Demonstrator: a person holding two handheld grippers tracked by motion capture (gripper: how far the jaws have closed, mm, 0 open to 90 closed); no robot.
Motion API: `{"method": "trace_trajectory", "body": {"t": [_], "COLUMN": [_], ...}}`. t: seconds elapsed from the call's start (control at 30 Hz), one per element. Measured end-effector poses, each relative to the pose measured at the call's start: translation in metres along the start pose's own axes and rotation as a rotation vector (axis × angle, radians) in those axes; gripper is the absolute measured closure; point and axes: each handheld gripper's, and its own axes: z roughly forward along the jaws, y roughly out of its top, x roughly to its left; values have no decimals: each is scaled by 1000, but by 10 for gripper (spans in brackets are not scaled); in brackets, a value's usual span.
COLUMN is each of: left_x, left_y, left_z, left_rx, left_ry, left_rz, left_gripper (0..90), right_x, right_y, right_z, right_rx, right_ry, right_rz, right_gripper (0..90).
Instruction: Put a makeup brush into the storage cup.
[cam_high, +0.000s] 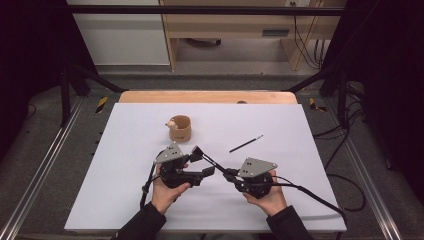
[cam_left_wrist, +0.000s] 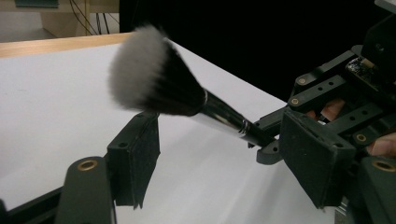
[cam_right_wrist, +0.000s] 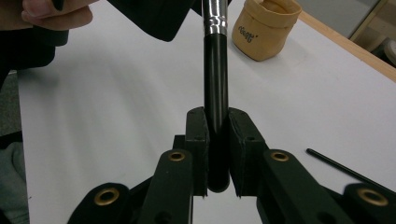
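The right gripper (cam_right_wrist: 217, 154) is clenching the black handle of a makeup brush (cam_left_wrist: 187, 100), its pads pressing on the handle's end from both sides, so the brush is sticking out ahead of it over the white table (cam_high: 125, 200). The left gripper (cam_left_wrist: 224, 163) is sitting with its jaws apart around the brush, one pad under the fluffy head and the other beside the silver collar; neither pad is pressing on it yet, so this gripper is holding nothing.

The risks from here, as a judgement:
- The left jaws are straddling the brush near its bristles rather than its handle. If they are closing there, they are likely squashing the soft head instead of gripping anything firm, and the brush could be slipping out once the right gripper is letting go
- The right gripper is holding only the very end of a long handle, so a sideways nudge from the left pads could be levering the brush round in the grip or twisting it loose
- The two grippers are working very close together, and their linkages could be knocking into each other

A tan pouch (cam_right_wrist: 266, 28) is standing beyond the right gripper, past the brush tip, and a thin black pencil (cam_high: 246, 143) is lying apart to that gripper's right side
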Motion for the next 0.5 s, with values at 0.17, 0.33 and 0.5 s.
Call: {"method": "trace_trajectory", "body": {"t": [0.17,0.33,0.5], "left_x": [-1,0,0], "left_y": [0,0,0], "left_z": [3,4,3], "left_rx": [-1,0,-3], "left_ry": [-7,-19,-28], "left_rz": [-5,-13,-25], "left_gripper": [338,412,472], "right_x": [1,2,2], "right_y": [1,1,0], "right_z": [2,3,3], "right_rx": [-3,-7,-6], "right_ry": [5,10,13], "right_rz": [-4,-6,-6], "right_gripper": [795,795,795]}}
